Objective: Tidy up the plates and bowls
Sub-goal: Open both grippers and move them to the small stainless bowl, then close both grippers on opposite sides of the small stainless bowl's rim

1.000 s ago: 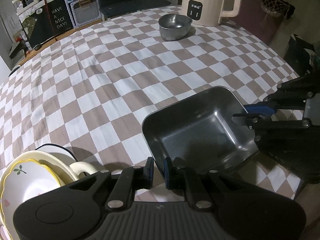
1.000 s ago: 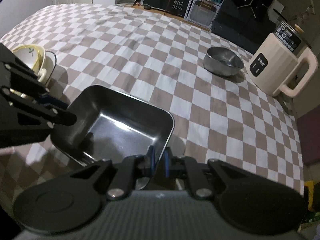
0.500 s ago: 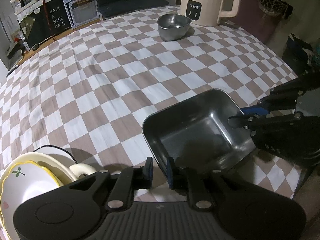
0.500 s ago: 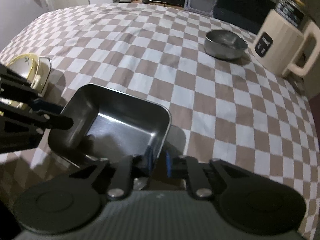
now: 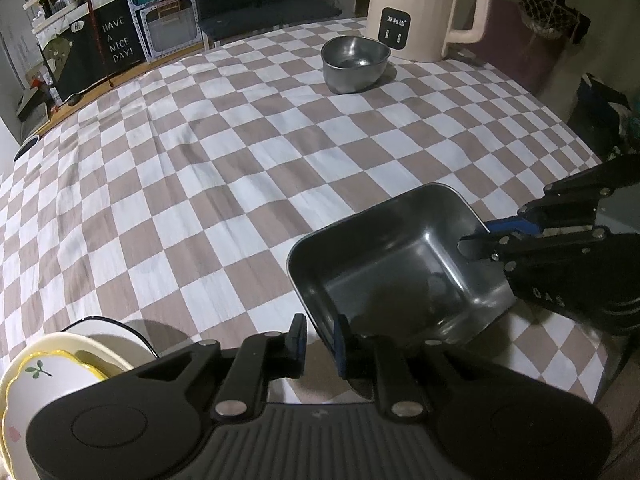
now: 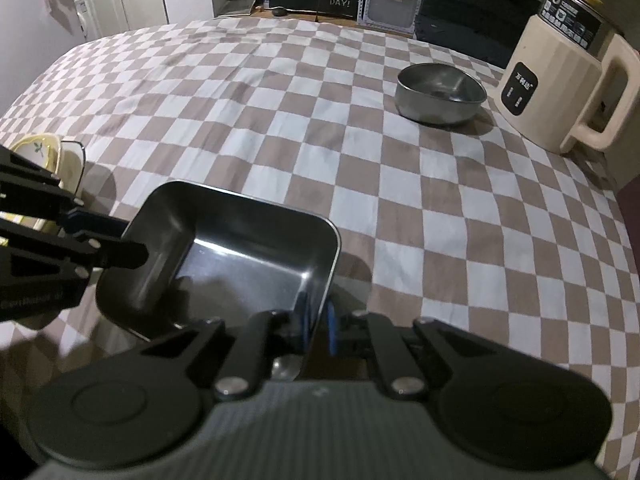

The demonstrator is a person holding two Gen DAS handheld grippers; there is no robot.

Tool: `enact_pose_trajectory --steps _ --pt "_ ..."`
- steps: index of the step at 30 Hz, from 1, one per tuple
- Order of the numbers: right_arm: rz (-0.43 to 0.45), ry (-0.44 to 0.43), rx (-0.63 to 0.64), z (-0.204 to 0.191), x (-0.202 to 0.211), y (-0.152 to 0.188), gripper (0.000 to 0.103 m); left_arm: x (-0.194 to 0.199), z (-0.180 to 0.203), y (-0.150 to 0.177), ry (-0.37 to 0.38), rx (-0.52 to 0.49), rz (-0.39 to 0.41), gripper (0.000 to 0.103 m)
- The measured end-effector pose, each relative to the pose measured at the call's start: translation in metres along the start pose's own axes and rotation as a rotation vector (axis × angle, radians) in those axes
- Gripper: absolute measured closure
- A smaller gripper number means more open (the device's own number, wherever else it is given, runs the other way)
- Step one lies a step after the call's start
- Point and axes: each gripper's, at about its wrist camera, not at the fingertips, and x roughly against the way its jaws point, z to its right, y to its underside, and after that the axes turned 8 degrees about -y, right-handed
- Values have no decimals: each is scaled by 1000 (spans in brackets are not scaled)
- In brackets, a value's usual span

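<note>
Left gripper (image 5: 319,338): jaws slightly apart astride the near rim of the square steel tray (image 5: 396,268); whether the pads press the rim cannot be told
Right gripper (image 6: 318,326): jaws clamped on the tray's opposite rim
Tray: between the two grippers, over the checked tablecloth (image 5: 208,168)
Round steel bowl (image 5: 355,63): far ahead of both jaws, just beside the cream kettle (image 5: 424,8)
Stacked yellow-rimmed bowls (image 5: 44,364): left of the left jaws

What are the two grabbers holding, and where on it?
The square metal tray: the right gripper pinches its rim wall at one side; the left gripper straddles the opposite rim, pinch unclear.
</note>
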Motion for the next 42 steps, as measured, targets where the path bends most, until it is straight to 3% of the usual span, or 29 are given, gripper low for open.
enact_pose_trajectory --steps 4,9,11,17,22,33,38,42 --pt "22 -18 19 -2 8 0 82 4 -5 -5 24 22 -1 83" --pt "142 -58 -32 5 33 -7 67 17 -11 -14 70 63 51 72" --pt "185 -60 -67 12 40 -11 57 23 -12 -17 88 86 80 56" --pt "248 -18 -176 40 39 -22 55 32 -12 -26 100 134 172 22" --pt "289 9 -248 63 32 -34 55 25 -11 -38 75 137 216 17" --pt "281 136 -337 112 -2 -55 54 1 -24 -82 46 230 213 10" --pt "301 162 -369 131 -11 -60 45 -13 -15 -115 58 273 213 8" --pt "355 141 -421 138 -9 -71 45 -26 -6 -138 58 306 219 8"
